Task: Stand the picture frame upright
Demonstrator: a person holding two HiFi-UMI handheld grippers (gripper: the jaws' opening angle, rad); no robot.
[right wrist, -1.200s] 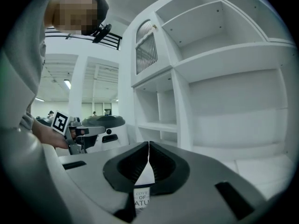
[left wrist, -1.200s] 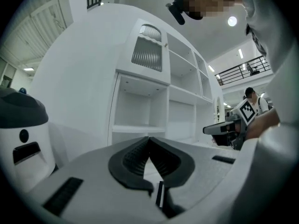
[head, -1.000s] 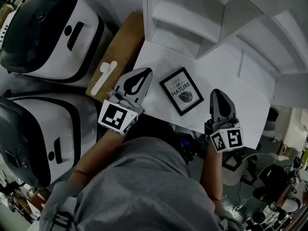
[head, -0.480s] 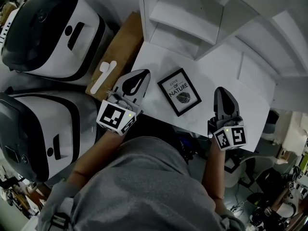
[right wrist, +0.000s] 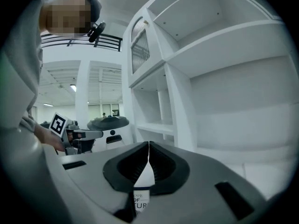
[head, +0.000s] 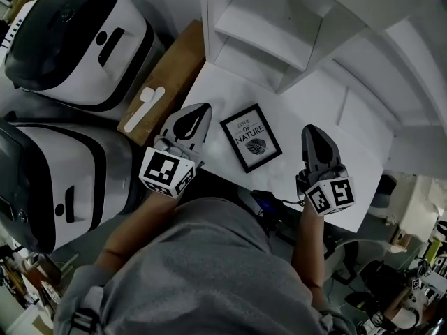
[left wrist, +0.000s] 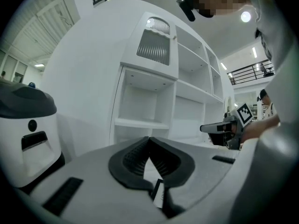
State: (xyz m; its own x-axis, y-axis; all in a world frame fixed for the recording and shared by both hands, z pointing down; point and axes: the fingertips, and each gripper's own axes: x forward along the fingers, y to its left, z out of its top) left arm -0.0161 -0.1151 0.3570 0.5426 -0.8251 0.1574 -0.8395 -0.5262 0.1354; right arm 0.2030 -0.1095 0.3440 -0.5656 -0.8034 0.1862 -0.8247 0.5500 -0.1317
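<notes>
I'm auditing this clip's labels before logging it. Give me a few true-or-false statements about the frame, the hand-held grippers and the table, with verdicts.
1. The picture frame lies flat on the white table. True.
2. The left hand-held gripper is clamped on the frame. False: its jaws are together on nothing, and it sits beside the frame, apart from it.
3. The frame lies between the two hand-held grippers. True.
4. The right hand-held gripper has its jaws wide apart. False: they are shut and empty.
5. A white spoon lies on the wooden board left of the table. True.
</notes>
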